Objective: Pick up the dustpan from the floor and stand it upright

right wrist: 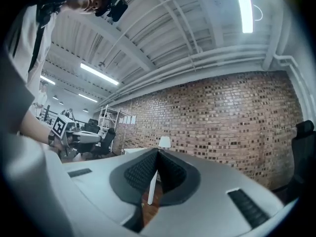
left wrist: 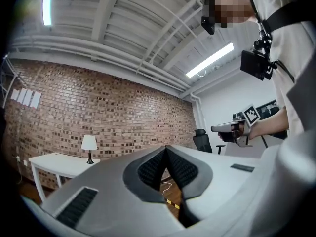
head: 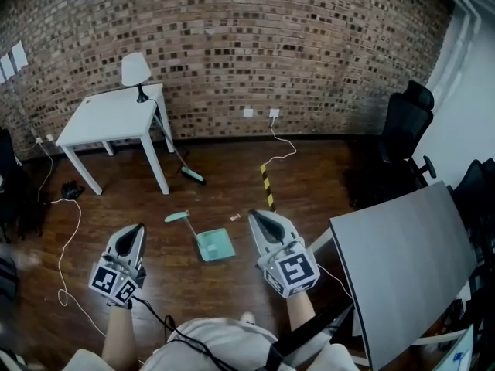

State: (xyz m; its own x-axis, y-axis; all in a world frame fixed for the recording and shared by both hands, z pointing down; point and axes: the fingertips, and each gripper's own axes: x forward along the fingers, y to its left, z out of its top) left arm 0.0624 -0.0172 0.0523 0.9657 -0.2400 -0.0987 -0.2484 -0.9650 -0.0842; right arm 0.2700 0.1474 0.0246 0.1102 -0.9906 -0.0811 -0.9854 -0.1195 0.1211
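Note:
A teal dustpan (head: 215, 244) lies flat on the dark wooden floor, its handle (head: 180, 217) pointing up and left in the head view. It sits between my two grippers, lower than both. My left gripper (head: 140, 228) hangs to its left, shut and holding nothing. My right gripper (head: 253, 216) hangs to its right, also shut and holding nothing. In the left gripper view the shut left gripper (left wrist: 166, 149) points level at the brick wall, with the right gripper (left wrist: 231, 128) off to the side. The right gripper view shows its own shut tip (right wrist: 157, 152). The dustpan shows in neither gripper view.
A white table (head: 116, 118) with a lamp (head: 136, 69) stands at the back left against the brick wall. A broom (head: 186, 167) leans near it. A yellow-black strip (head: 267, 186) and cables (head: 68, 234) lie on the floor. A grey panel (head: 402, 261) and office chair (head: 406, 126) are at right.

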